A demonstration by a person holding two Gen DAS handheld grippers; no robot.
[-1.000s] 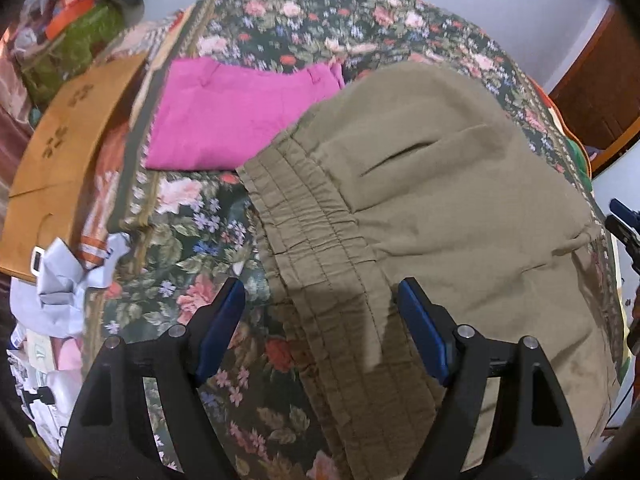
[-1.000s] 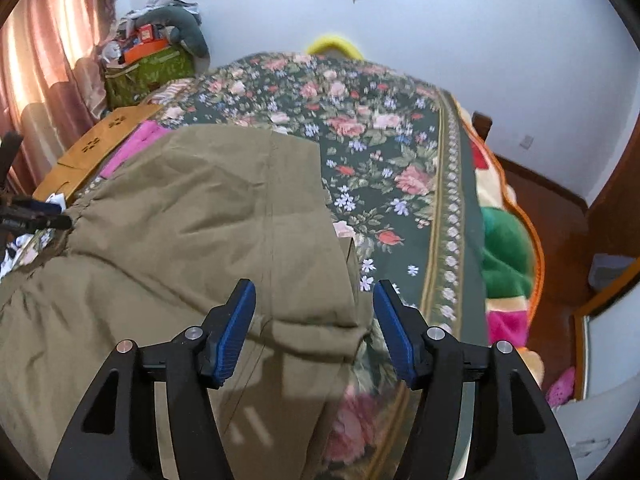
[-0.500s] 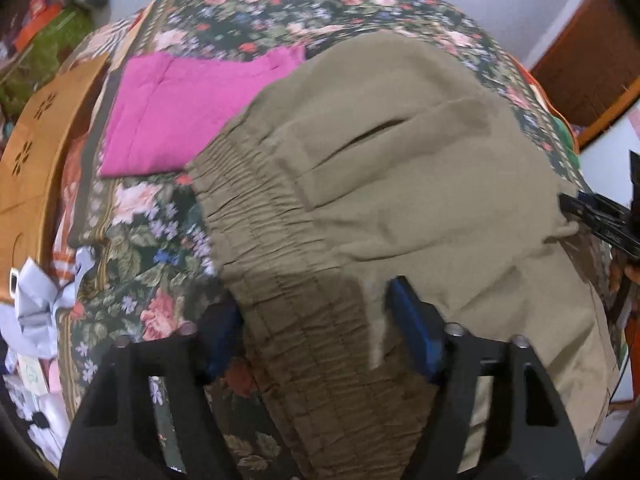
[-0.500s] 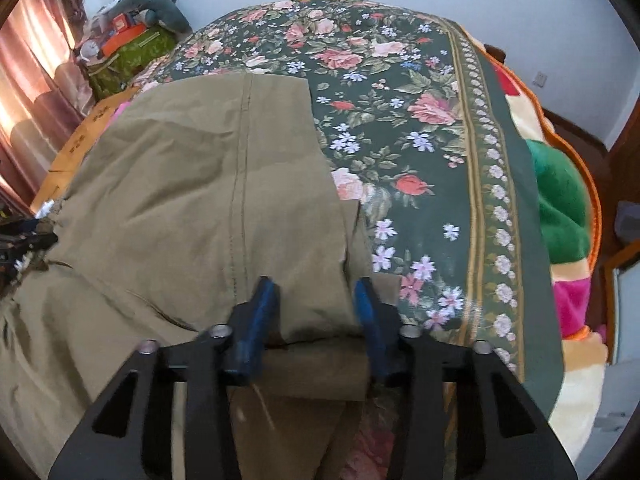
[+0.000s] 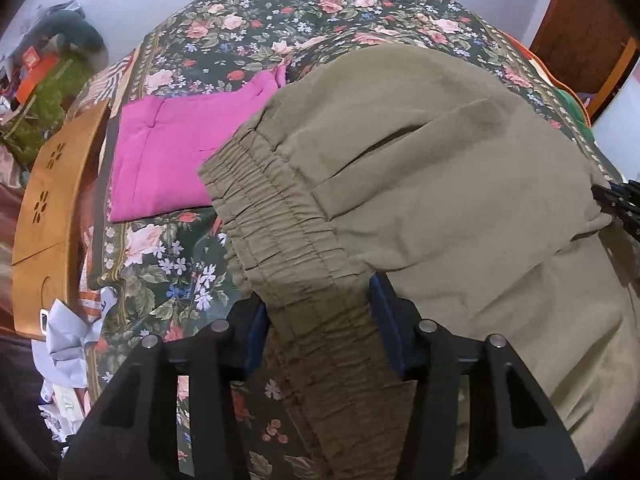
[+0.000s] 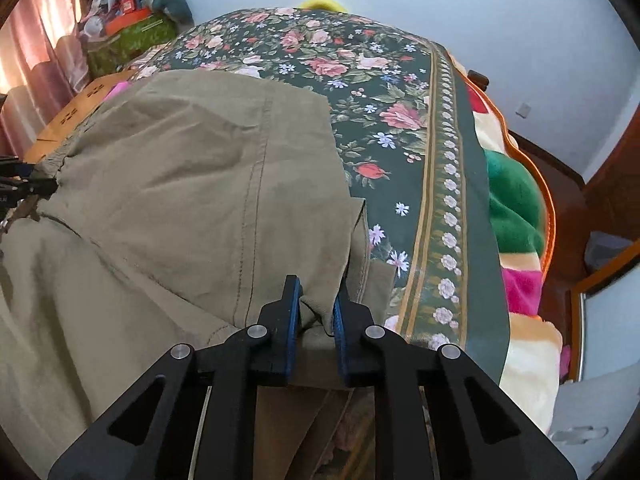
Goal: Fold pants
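Observation:
Olive-green pants [image 5: 440,184] lie spread on a floral bedspread, with their elastic waistband [image 5: 280,232] at the left. My left gripper [image 5: 318,320] is shut on the waistband, which bunches between its blue pads. My right gripper [image 6: 316,308] is shut on the pants' hem edge [image 6: 320,300], and the cloth [image 6: 200,184] lifts in a fold before it. Each gripper's tips show at the far edge of the other view.
A folded pink garment [image 5: 172,160] lies beyond the waistband on the bedspread [image 6: 400,128]. A wooden board [image 5: 48,200] and loose papers [image 5: 68,344] sit off the bed's left side. A striped blanket [image 6: 516,240] hangs at the right edge.
Both grippers have closed from open onto the pants, the left on the waistband and the right on the hem. The cloth has begun to lift and bunch.

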